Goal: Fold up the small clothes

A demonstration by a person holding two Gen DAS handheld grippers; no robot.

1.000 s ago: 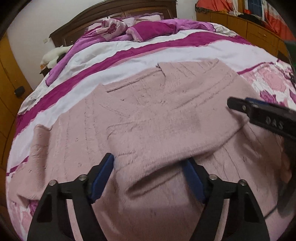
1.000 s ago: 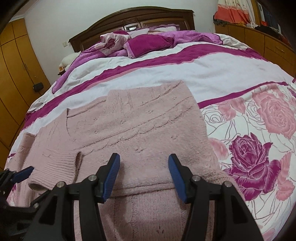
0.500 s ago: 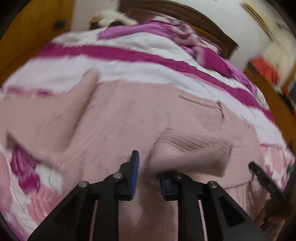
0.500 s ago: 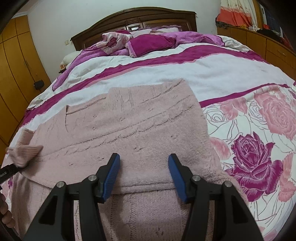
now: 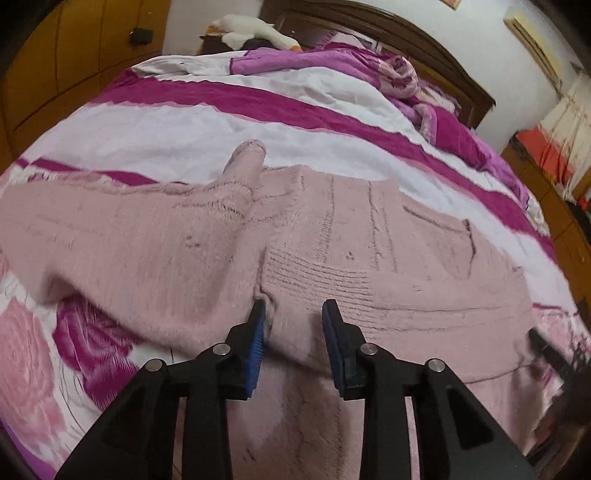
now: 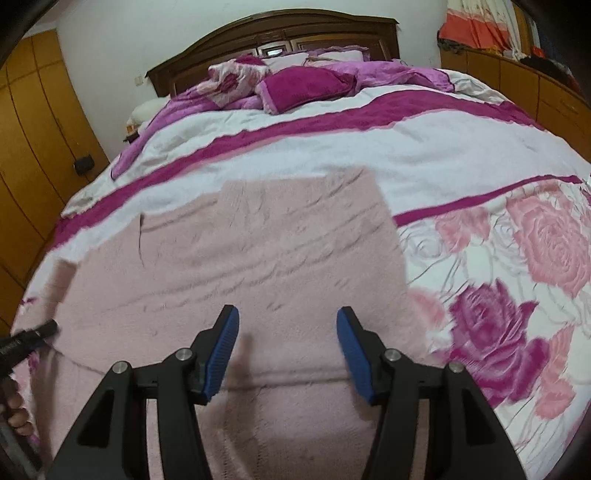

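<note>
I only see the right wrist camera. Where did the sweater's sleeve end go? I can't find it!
Observer: Its ribbed cuff lies on the pink sweater, right ahead of the left gripper.
Operator: Is it holding it?
Observer: Knit sits between its blue pads, but I cannot tell whether they pinch it.
Operator: Anything funny up there?
Observer: A white plush goose lies beside the headboard.
</note>
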